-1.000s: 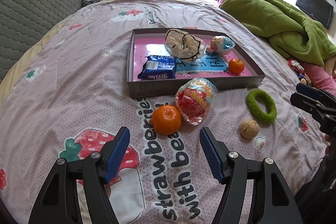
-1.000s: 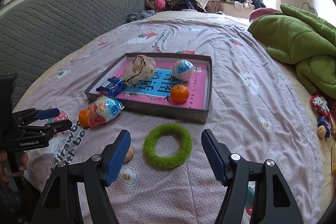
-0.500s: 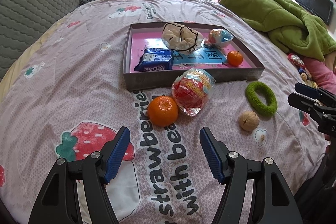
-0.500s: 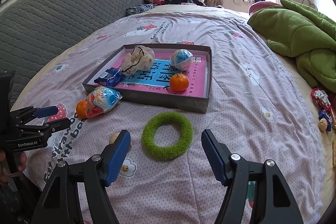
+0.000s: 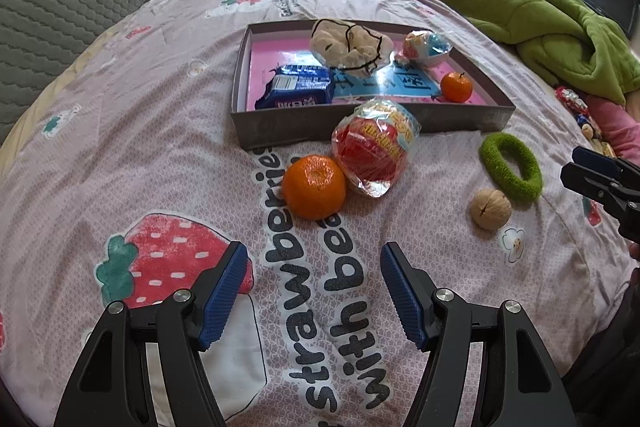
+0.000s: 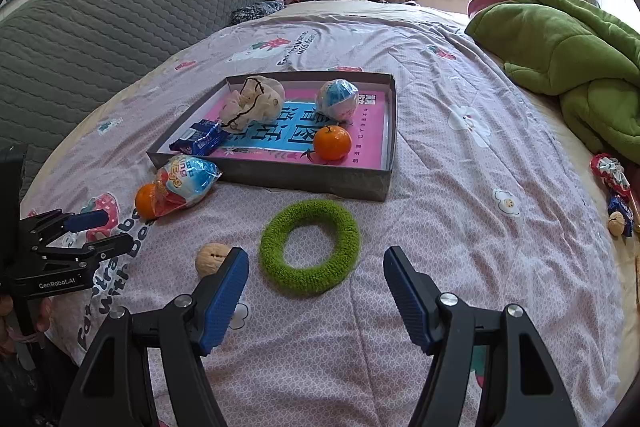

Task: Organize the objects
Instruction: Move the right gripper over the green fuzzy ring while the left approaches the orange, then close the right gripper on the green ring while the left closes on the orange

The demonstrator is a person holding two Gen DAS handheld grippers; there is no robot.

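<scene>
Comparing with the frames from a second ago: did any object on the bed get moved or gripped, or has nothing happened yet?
Nothing was moved, gripped or released. Only the camera views tipped slightly. The left gripper and right gripper stay open and empty above the bedspread. The orange, wrapped snack, walnut and green ring lie where they were, outside the tray.

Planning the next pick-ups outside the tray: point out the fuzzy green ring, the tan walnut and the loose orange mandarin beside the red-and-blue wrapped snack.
Fuzzy green ring (image 6: 310, 281): right wrist view, near side of its band.
Tan walnut (image 5: 490, 208): left wrist view, shell centre.
Loose orange mandarin (image 5: 314, 186): left wrist view, top centre.
</scene>
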